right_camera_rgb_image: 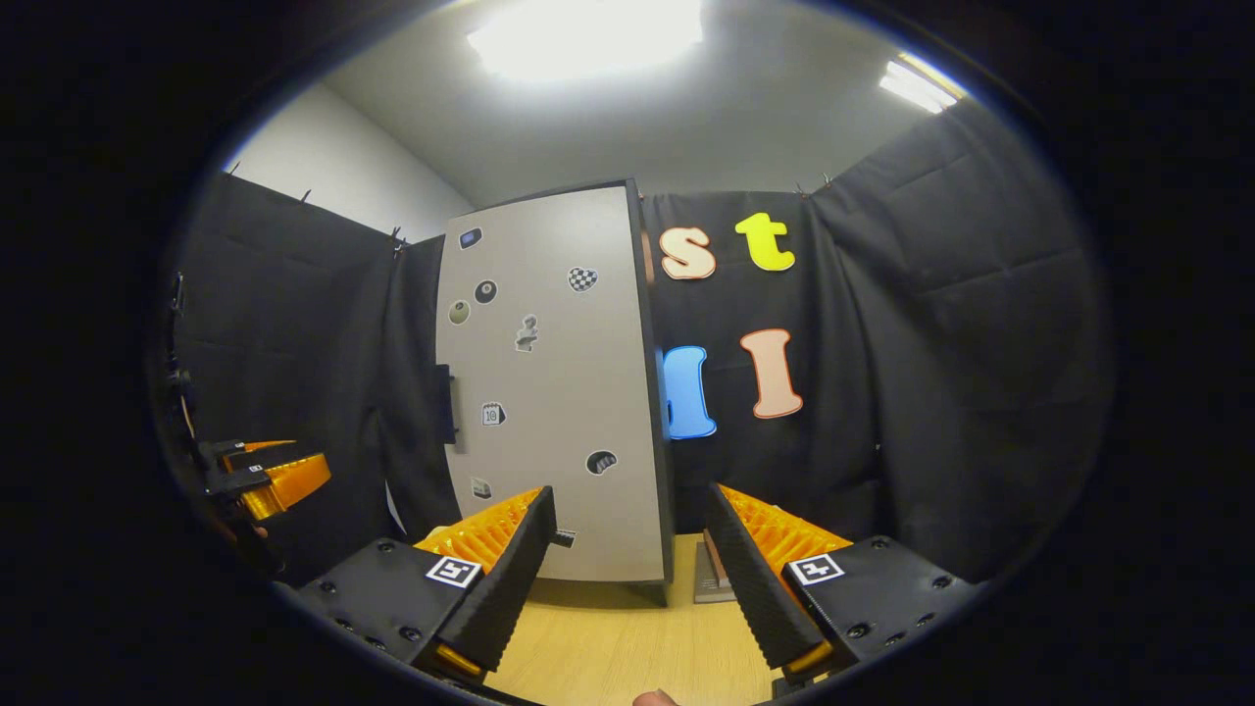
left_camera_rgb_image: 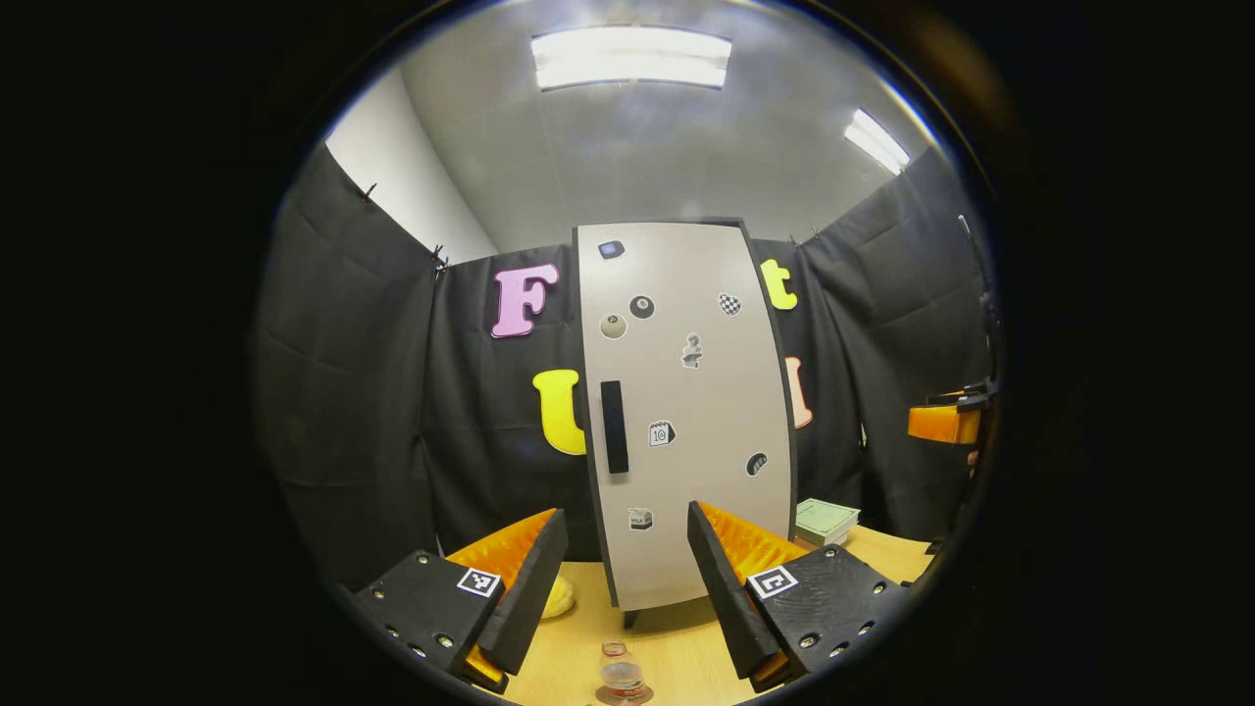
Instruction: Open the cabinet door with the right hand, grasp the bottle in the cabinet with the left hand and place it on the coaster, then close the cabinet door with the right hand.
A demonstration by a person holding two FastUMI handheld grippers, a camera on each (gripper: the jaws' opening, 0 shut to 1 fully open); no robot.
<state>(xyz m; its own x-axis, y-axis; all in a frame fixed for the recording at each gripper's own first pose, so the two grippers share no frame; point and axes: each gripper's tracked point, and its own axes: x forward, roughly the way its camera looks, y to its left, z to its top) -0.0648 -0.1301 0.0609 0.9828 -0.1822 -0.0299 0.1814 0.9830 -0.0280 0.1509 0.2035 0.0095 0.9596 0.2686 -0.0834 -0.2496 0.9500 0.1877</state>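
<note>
Jaws apart on both tools, nothing between either pair. Left gripper view: left gripper (left_camera_rgb_image: 627, 579) held back from the cabinet, its two fingers spread wide and empty; cabinet door (left_camera_rgb_image: 686, 412) stands shut, flush across the front, with its dark vertical handle (left_camera_rgb_image: 614, 427) near the left edge and a scatter of small magnets (left_camera_rgb_image: 662, 432) on the panel. Low in this view, just under the open fingers, a small clear bottle (left_camera_rgb_image: 622, 675) with a reddish cap stands upright on the wooden table (left_camera_rgb_image: 677, 652), resting on what looks like a round coaster (left_camera_rgb_image: 624, 697), though the coaster is cut by the edge and hard to confirm. A yellow object (left_camera_rgb_image: 559, 596) lies by the cabinet foot, partly behind the left finger; a stack of green-covered books (left_camera_rgb_image: 826, 521) sits to the cabinet's right. Far right, the other gripper shows at the rim. Right gripper view: right gripper (right_camera_rgb_image: 632, 579) also spread and empty, pointed at the cabinet's right edge, not touching it; door closed, handle seen side-on at its far left edge. Left gripper shows at the far left with a hand beneath. Judgement: bottle already out and set down, door shut again, both tools clear, so the task looks finished or nearly so, with only withdrawal remaining
</note>
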